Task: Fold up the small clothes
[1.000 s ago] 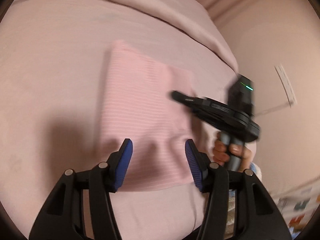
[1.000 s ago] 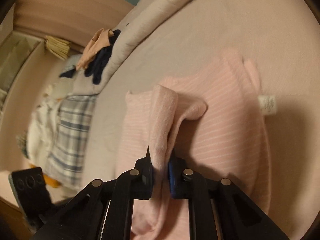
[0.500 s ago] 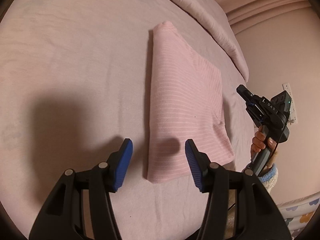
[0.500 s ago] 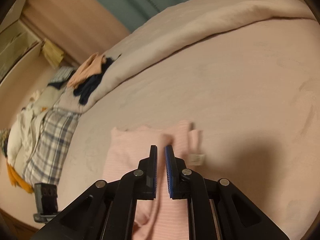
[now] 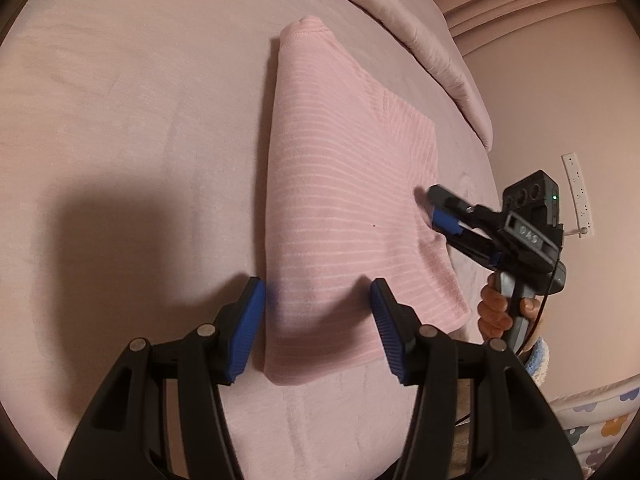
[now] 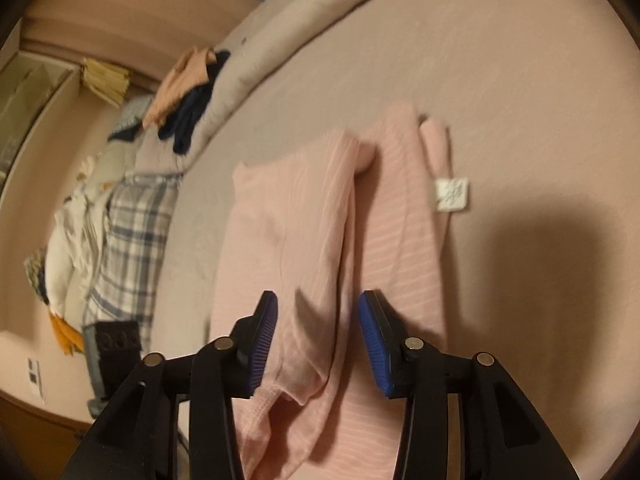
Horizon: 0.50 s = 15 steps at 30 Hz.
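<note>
Both tongs hung released: left gripper point(image 5: 317, 330) and right gripper point(image 6: 318, 344) each straddled the folded pink striped garment point(image 5: 344, 208).

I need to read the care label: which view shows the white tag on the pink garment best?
The right wrist view: the white tag lies face up beside the far edge of the pink garment, unobstructed, though its print is too blurred to read. The left wrist view shows the garment but no tag.

The right tool point(image 6: 318, 336) has released the pink garment point(image 6: 320, 240) and opened.
</note>
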Each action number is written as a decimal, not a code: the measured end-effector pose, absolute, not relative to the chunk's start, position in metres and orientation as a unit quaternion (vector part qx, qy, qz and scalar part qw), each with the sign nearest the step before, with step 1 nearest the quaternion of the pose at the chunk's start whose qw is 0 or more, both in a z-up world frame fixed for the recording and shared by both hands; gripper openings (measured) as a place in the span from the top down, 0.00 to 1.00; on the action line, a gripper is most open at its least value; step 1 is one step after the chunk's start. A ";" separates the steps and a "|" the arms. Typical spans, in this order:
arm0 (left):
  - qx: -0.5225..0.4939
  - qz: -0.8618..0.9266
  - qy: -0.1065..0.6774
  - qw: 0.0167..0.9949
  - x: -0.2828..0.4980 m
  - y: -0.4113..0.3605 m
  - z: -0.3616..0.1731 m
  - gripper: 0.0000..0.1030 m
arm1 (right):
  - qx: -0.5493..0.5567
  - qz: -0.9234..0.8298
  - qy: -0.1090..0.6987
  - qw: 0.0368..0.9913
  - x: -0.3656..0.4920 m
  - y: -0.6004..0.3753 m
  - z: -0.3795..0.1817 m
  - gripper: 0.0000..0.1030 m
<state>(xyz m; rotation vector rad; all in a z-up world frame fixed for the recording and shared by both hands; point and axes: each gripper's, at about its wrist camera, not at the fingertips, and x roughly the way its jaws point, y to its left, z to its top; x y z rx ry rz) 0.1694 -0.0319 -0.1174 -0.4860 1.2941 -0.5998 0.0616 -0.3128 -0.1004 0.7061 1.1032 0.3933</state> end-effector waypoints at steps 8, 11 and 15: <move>-0.226 -0.271 0.588 0.728 0.167 -0.027 -0.117 0.48 | 0.307 0.190 0.509 0.781 0.065 -0.310 -0.105 0.85; -0.227 -0.270 0.586 0.729 0.166 -0.025 -0.115 0.48 | 0.283 0.189 0.483 0.807 0.057 -0.306 -0.092 0.88; -0.222 -0.272 0.587 0.730 0.166 -0.024 -0.113 0.48 | 0.271 0.180 0.437 0.838 0.040 -0.316 -0.060 0.89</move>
